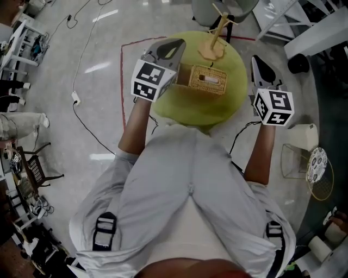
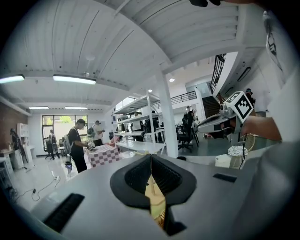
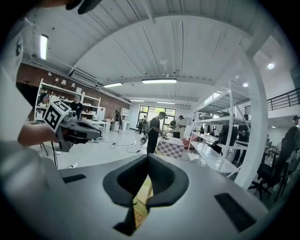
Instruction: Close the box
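A woven wicker box (image 1: 208, 80) with a slot in its top sits on the round green table (image 1: 217, 111). My left gripper (image 1: 169, 50) hangs above the table's left edge, just left of the box and raised off it. Its jaws are shut with nothing between them. My right gripper (image 1: 257, 61) is off the table's right edge, also shut and empty. The left gripper view has its pads (image 2: 151, 157) pressed together, as does the right gripper view (image 3: 147, 157). Both cameras look out across the room, with only a sliver of table and wicker showing below the jaws.
A wooden stand (image 1: 215, 39) rises at the table's far side. A chair (image 1: 217, 11) stands beyond it. A wire basket (image 1: 296, 160) and a white box (image 1: 305, 136) sit on the floor at the right. Cables (image 1: 76, 98) lie at the left. People stand among shelves in the distance (image 2: 77, 143).
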A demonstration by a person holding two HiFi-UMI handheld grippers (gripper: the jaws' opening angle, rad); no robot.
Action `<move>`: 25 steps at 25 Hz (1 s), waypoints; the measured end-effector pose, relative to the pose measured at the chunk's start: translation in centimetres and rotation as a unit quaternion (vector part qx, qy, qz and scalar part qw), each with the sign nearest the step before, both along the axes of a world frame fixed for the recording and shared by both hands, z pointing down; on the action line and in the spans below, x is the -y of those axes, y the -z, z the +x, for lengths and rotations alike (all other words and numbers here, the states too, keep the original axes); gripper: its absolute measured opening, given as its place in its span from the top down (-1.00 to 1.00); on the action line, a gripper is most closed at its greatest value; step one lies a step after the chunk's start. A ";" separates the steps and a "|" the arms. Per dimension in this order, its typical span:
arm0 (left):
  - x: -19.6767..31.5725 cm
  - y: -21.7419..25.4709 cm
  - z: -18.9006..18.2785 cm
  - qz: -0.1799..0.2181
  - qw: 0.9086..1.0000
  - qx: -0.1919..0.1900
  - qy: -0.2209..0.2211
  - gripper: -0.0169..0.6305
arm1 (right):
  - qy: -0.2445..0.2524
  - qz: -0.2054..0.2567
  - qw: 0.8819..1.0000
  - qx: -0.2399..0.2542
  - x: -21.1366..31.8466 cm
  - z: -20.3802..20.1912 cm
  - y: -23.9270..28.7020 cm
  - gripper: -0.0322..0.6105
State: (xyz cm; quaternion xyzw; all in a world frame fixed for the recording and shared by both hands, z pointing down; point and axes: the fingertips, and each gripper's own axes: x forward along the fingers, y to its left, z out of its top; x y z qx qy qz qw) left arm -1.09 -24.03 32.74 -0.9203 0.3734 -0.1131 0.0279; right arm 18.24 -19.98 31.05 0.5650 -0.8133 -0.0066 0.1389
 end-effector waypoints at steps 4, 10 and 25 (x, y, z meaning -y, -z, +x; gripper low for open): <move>-0.7 1.7 0.2 0.023 1.000 0.002 -0.006 0.86 | 0.005 0.015 1.000 -0.016 -0.8 -0.6 1.7 0.83; -1.5 3.1 0.9 0.040 0.999 0.010 -0.025 0.86 | 0.009 0.021 0.999 -0.026 -1.1 -1.3 2.8 0.83; -1.9 1.9 1.8 0.034 0.998 0.019 -0.042 0.86 | 0.010 0.008 0.999 -0.036 -0.9 -1.7 1.5 0.83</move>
